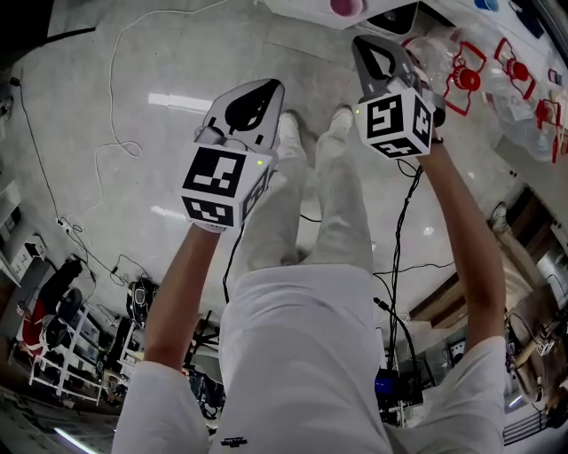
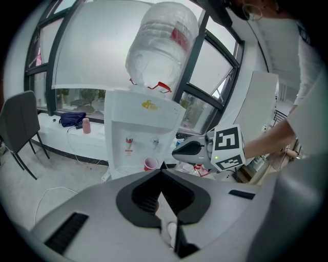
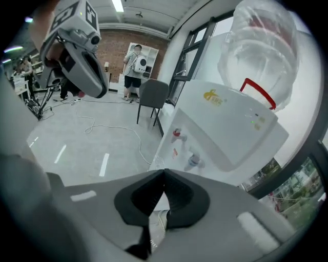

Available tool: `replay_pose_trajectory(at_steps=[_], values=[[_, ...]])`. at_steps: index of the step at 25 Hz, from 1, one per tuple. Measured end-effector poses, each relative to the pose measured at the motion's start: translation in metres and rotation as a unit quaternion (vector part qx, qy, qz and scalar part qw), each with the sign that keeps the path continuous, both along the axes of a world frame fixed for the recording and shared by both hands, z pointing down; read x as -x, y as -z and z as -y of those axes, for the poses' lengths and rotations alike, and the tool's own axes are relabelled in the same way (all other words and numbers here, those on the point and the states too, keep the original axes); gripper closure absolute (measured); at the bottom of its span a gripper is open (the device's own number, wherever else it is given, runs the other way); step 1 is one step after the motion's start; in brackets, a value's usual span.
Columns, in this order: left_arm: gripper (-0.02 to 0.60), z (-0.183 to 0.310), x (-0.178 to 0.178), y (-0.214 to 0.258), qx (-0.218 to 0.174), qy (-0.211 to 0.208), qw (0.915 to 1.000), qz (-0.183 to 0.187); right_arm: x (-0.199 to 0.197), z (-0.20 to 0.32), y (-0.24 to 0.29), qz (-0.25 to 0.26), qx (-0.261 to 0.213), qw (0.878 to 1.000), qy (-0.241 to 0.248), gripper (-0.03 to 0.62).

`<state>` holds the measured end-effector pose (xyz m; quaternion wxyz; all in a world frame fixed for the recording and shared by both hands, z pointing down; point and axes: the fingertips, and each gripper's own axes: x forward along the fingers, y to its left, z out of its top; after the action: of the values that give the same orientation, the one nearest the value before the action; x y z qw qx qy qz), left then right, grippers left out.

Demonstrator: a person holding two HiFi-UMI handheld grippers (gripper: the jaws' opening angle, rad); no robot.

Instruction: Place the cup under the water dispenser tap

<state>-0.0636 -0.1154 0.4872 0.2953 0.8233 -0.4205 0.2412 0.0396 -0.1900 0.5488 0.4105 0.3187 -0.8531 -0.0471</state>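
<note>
The white water dispenser [image 2: 138, 133] carries a big clear bottle [image 2: 161, 43] on top. A red cup [image 2: 150, 164] stands in its recess beneath the right-hand tap [image 2: 155, 142]; the head view shows the cup [image 1: 346, 7] at the top edge. My left gripper [image 2: 161, 176] is shut with nothing between its jaws, well back from the dispenser. Closer to the dispenser [image 3: 225, 128], my right gripper [image 3: 164, 174] is also shut and empty, with the red tap [image 3: 177, 134] and blue tap [image 3: 193, 161] ahead of it. Both the left gripper [image 1: 264, 89] and the right gripper [image 1: 364, 43] are held raised above the floor.
A grey chair [image 3: 151, 97] stands on the far side of the dispenser, and a person [image 3: 136, 64] stands further back. A white cable [image 1: 115, 89] trails over the floor. Clear bottles with red handles [image 1: 461, 75] lie right of the dispenser. A window ledge [image 2: 61, 130] runs behind it.
</note>
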Motion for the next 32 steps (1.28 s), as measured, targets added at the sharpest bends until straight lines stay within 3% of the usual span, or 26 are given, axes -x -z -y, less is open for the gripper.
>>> replay_pose_trajectory(at_steps=[9,17,26,32], values=[[0.583,-0.008,0.0,0.058,-0.027,0.006,0.9996,-0.01,0.006,-0.029,0.094,0.078,0.003,0.996,-0.037,0.583],[0.583,-0.02,0.011,0.119,-0.052,0.041,0.9974,-0.028,0.011,-0.056,0.171,0.13,-0.012,0.99,-0.061,0.583],[0.583,-0.042,0.024,0.185,-0.1,0.059,0.9923,-0.043,0.014,-0.086,0.255,0.197,-0.035,0.975,-0.1,0.583],[0.583,-0.05,0.03,0.226,-0.138,0.061,0.9872,-0.052,0.022,-0.106,0.295,0.217,-0.05,0.97,-0.101,0.583]])
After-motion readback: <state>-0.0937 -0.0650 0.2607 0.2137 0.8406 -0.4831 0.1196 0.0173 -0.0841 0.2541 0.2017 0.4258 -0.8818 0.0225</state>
